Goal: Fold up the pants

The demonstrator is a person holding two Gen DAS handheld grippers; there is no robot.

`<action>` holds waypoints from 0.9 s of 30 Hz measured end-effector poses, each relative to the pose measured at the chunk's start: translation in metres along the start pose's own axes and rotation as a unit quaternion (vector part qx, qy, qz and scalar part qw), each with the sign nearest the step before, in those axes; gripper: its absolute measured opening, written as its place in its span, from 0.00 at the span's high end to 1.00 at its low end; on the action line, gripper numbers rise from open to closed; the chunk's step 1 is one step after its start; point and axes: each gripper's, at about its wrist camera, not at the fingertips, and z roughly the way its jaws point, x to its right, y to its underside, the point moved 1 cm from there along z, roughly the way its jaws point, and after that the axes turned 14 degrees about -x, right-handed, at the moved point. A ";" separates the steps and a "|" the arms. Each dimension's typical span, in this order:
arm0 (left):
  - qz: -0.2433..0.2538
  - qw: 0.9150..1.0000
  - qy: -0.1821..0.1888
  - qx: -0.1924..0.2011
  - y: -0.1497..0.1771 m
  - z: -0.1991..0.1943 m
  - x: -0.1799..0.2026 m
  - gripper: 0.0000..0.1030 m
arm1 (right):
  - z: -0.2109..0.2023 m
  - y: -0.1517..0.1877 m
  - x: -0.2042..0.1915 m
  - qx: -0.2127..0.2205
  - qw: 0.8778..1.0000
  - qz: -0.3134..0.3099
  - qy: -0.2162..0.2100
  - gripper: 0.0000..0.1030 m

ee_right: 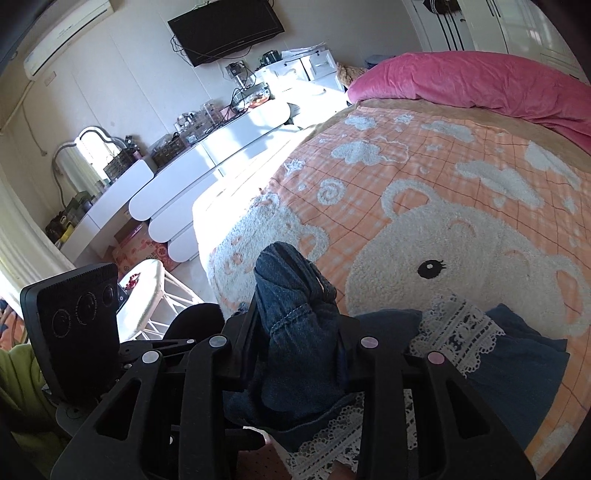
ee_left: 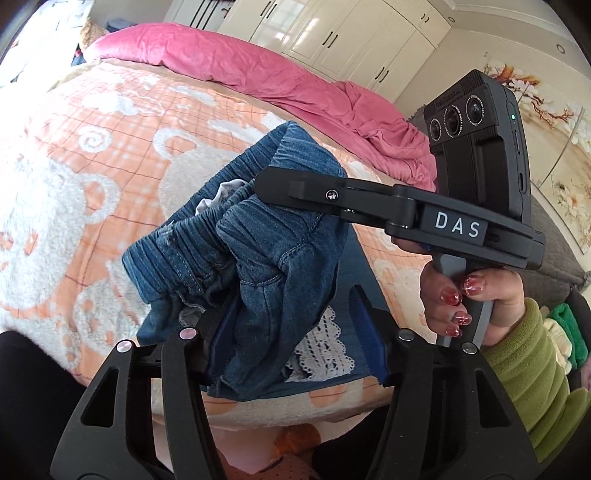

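Note:
Blue denim pants [ee_left: 258, 258] with an elastic waistband and white lace trim [ee_left: 325, 350] are bunched up over the near edge of the bed. My left gripper [ee_left: 291, 332] holds a wad of denim between its fingers. My right gripper [ee_left: 266, 181] crosses the left wrist view from the right and bites the waistband. In the right wrist view the right gripper [ee_right: 295, 325] is shut on a fold of denim [ee_right: 291, 295]; more denim and lace [ee_right: 461, 339] lie on the bed at its right.
The bed carries an orange plaid blanket with white bears [ee_right: 443, 229] and a pink duvet [ee_left: 258, 74] at the far end. A white dresser [ee_right: 184, 177] and chair [ee_right: 144, 295] stand left of the bed. Wardrobes [ee_left: 332, 33] line the far wall.

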 end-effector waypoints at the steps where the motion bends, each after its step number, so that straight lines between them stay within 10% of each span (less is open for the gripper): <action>1: 0.002 1.000 -0.001 -0.001 0.000 -0.003 -0.002 0.51 | -0.003 0.003 0.003 0.002 1.000 0.002 0.000 0.71; 13: 0.026 0.999 -0.026 -0.028 -0.012 0.020 0.038 0.51 | -0.036 0.033 0.035 0.047 0.998 0.034 0.004 0.71; 22: 0.029 0.997 0.036 -0.061 -0.020 0.057 0.054 0.51 | -0.054 0.054 0.063 0.058 0.994 0.069 0.061 0.70; 27: 0.030 0.993 0.075 -0.086 -0.008 0.050 0.052 0.43 | -0.070 0.077 0.088 0.074 0.986 0.120 0.089 0.47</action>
